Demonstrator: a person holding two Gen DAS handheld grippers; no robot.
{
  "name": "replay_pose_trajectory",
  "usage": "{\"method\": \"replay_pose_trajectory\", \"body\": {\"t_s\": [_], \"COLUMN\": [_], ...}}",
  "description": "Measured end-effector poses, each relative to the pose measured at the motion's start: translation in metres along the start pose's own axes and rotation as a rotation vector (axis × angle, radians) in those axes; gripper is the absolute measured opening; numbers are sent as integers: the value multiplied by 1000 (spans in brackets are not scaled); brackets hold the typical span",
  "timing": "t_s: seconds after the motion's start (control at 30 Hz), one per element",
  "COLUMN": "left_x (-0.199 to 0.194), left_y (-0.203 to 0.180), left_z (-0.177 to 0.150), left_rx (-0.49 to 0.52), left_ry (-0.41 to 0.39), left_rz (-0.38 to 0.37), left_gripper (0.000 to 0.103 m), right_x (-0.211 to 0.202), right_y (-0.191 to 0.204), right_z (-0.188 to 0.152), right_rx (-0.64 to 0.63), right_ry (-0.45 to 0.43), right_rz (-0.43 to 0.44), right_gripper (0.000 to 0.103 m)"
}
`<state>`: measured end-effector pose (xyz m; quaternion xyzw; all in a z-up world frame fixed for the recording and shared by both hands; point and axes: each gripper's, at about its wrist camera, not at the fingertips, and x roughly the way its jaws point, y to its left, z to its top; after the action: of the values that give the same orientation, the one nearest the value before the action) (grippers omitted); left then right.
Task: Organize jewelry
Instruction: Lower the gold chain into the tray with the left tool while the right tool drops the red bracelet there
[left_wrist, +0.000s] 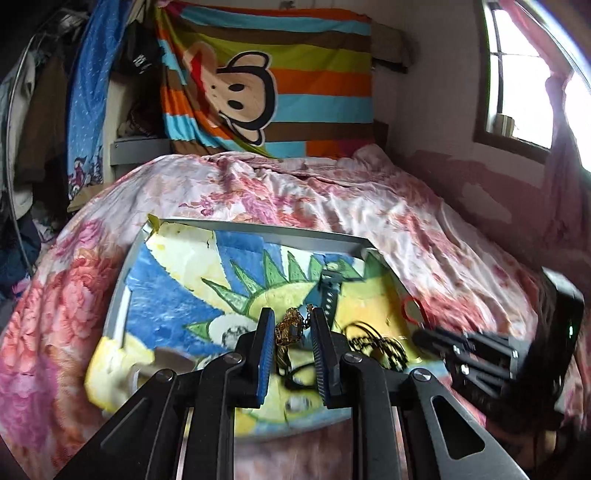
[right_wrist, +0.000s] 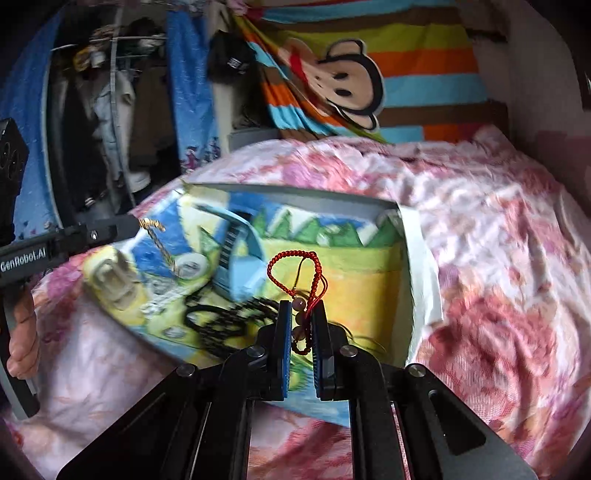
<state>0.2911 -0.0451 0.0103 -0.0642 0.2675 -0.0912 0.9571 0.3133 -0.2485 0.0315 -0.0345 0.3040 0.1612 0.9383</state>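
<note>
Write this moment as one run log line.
left tool: shut on gold chain | right tool: shut on red cord bracelet | both over tray

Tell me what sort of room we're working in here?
Most likely a bedroom: the tray sits on a bed with a pink floral quilt, a striped monkey-print cloth hangs at its head, and clothes hang on a rack beside it.

Gold chain (left_wrist: 290, 328) bunched between gripper pads above the tray; red cord bracelet (right_wrist: 295, 273) with beads likewise pinched, loop upright.
</note>
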Motion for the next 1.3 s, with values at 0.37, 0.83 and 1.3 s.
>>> {"method": "replay_pose_trajectory", "body": {"t_s": [0.37, 0.83, 1.3], "left_x": [45, 54, 58], "left_y": [5, 11, 16], "left_z": [-24, -34, -35], "left_rx": [-48, -76, -103], "left_ry": [69, 101, 139], "left_rz": [29, 23, 42], "left_gripper": [19, 19, 19], "right_x": [35, 39, 40], "right_y": [-22, -26, -27], "right_z": [-13, -17, -19], "right_rx": [81, 90, 94], "right_ry": [82, 92, 96], "right_rz": [62, 60, 54], "right_gripper": [9, 9, 10]}}
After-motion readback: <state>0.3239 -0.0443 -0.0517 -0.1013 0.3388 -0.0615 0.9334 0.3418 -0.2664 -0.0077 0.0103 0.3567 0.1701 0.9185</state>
